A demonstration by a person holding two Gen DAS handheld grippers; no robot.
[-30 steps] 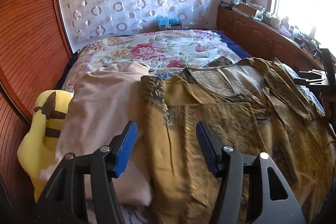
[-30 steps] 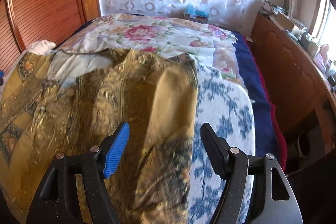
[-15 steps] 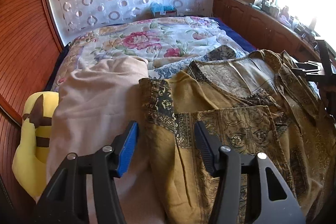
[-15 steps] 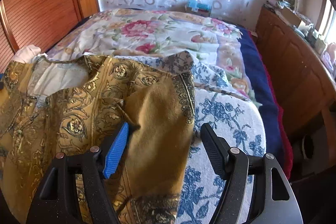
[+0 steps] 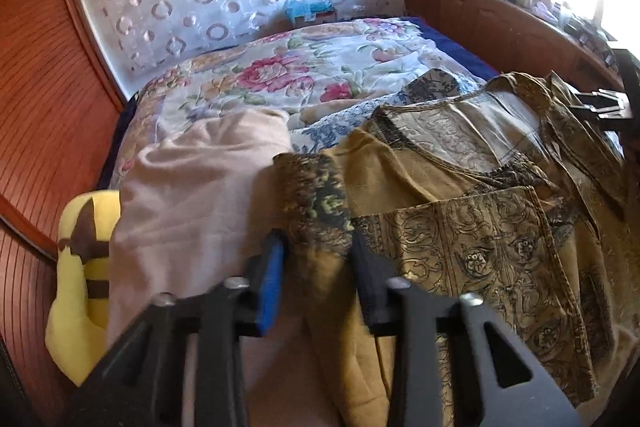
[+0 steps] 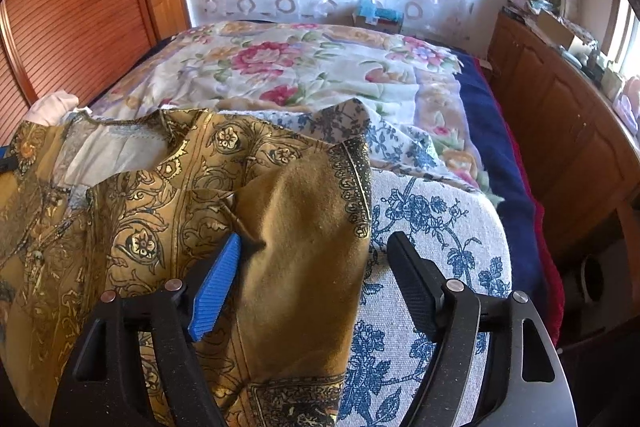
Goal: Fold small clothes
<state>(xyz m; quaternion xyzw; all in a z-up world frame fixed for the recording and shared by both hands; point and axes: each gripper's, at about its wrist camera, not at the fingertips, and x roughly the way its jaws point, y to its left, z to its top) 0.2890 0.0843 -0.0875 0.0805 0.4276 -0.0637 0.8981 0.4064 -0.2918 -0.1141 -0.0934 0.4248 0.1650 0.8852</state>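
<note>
A mustard-gold patterned garment (image 5: 480, 239) lies spread on the bed, both sleeves folded inward; it also shows in the right wrist view (image 6: 160, 211). My left gripper (image 5: 316, 259) is open but narrowed, its jaws either side of the dark patterned cuff of the left sleeve (image 5: 316, 203). My right gripper (image 6: 316, 259) is wide open over the plain inside of the right sleeve (image 6: 304, 227), its left finger (image 6: 218, 283) touching a crease. The right gripper also shows at the far right of the left wrist view (image 5: 608, 107).
A folded beige cloth (image 5: 188, 203) lies left of the garment, beside a yellow plush toy (image 5: 80, 267). A blue-flowered white cloth (image 6: 432, 235) lies under the garment. Floral bedspread (image 6: 304, 67) behind, wooden cabinets (image 6: 560, 123) on the right, wooden panel wall (image 5: 40, 87) on the left.
Both grippers have moved forward and lower over the sleeves. The left gripper's jaws have narrowed around the left cuff. The right gripper's opening is unchanged.
</note>
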